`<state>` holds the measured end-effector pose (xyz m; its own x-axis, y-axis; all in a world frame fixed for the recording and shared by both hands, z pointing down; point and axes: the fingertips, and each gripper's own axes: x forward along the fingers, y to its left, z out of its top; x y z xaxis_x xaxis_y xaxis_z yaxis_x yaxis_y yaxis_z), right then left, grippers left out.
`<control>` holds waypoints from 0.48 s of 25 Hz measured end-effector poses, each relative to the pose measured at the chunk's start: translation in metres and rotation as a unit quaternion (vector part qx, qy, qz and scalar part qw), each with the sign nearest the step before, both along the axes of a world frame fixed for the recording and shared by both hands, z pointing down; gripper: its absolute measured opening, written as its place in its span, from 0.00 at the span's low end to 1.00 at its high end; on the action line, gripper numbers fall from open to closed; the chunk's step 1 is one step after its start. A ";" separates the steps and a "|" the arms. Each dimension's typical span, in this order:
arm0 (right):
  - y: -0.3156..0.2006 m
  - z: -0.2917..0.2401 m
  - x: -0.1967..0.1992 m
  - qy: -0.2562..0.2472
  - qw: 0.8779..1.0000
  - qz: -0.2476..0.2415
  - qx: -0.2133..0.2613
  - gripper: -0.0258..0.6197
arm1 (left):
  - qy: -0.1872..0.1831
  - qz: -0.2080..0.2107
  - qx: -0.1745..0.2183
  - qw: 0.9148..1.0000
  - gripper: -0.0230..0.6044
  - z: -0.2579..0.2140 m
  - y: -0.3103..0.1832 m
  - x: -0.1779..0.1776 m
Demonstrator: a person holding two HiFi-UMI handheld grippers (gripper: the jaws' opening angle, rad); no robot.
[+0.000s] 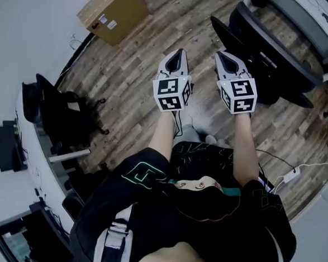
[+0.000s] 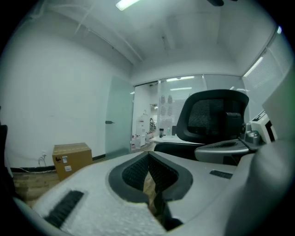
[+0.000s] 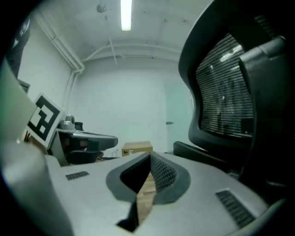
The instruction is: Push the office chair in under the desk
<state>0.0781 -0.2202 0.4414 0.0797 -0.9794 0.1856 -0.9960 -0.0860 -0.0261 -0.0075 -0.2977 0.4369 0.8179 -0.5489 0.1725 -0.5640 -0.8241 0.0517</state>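
Note:
The black office chair [image 1: 270, 54] with a mesh back stands on the wood floor at the upper right, pulled out from the white desk [image 1: 319, 29]. Both grippers are held out in front of the person. The left gripper [image 1: 177, 57] is shut and empty, left of the chair. The right gripper [image 1: 227, 58] is shut and empty too, with its tip close by the chair's near edge. In the left gripper view the chair [image 2: 214, 115] sits ahead to the right of the shut gripper [image 2: 148, 157]. In the right gripper view the chair back [image 3: 230, 92] looms close on the right of the shut gripper [image 3: 150, 160].
A cardboard box [image 1: 113, 9] sits by the far wall. A second black chair [image 1: 59, 112] stands at a desk [image 1: 31, 146] on the left. A white power strip [image 1: 289, 175] and cable lie on the floor at the right. The person's legs fill the lower middle.

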 end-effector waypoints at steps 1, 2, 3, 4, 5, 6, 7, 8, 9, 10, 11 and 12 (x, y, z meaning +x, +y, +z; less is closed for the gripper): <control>0.001 0.003 0.005 -0.003 1.000 0.013 -0.002 0.05 | -0.001 0.018 0.000 1.000 0.05 0.001 0.000 0.011; 0.002 0.005 0.010 -0.005 1.000 0.028 -0.003 0.05 | -0.003 0.039 0.003 0.999 0.05 0.001 0.002 0.023; 0.003 0.007 0.014 -0.008 0.999 0.043 -0.004 0.05 | -0.007 0.062 0.007 0.998 0.05 0.001 0.004 0.034; 0.004 0.009 0.018 -0.011 0.998 0.058 -0.004 0.05 | -0.010 0.087 0.012 0.996 0.05 0.001 0.006 0.044; 0.004 0.012 0.022 -0.015 0.997 0.072 -0.005 0.05 | -0.012 0.111 0.013 0.994 0.05 0.003 0.009 0.053; 0.005 0.015 0.026 -0.018 0.996 0.086 -0.006 0.05 | -0.013 0.136 0.012 0.991 0.05 0.005 0.012 0.061; 0.007 0.018 0.029 -0.022 0.995 0.099 -0.008 0.05 | -0.014 0.159 0.008 0.987 0.05 0.007 0.015 0.069; 0.008 0.021 0.032 -0.024 0.993 0.112 -0.011 0.05 | -0.015 0.180 0.004 0.984 0.05 0.009 0.018 0.076; 0.011 0.025 0.033 -0.026 0.992 0.125 -0.014 0.05 | -0.016 0.198 0.002 0.980 0.05 0.011 0.021 0.082; 0.016 0.029 0.035 -0.027 0.990 0.137 -0.019 0.05 | -0.018 0.214 0.000 0.977 0.05 0.014 0.024 0.088; 0.021 0.033 0.035 -0.028 0.988 0.148 -0.024 0.05 | -0.018 0.229 -0.002 0.973 0.05 0.016 0.027 0.094; 0.027 0.037 0.036 -0.028 0.986 0.160 -0.029 0.05 | -0.017 0.242 -0.005 0.970 0.05 0.019 0.032 0.100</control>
